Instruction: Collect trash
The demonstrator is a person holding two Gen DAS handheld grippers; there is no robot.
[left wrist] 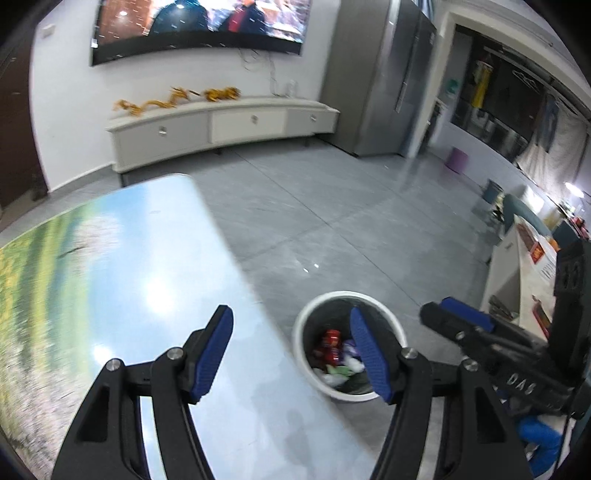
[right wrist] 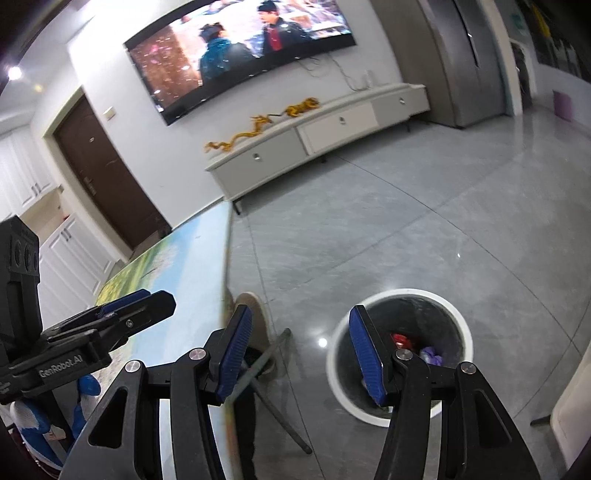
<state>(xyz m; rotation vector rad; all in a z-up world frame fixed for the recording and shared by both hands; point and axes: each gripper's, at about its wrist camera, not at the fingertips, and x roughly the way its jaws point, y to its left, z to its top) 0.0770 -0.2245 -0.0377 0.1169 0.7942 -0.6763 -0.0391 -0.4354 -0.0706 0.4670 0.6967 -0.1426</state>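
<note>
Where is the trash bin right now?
The trash bin stands on the grey tiled floor just right of the table edge, lower centre-right in both wrist views.

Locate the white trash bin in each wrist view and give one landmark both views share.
Left wrist view: the trash bin stands on the floor at lower centre, right of the table edge, partly behind a blue pad.
Right wrist view: the trash bin sits lower right of centre, on the floor.
Shared landmark: the wall television.
</note>
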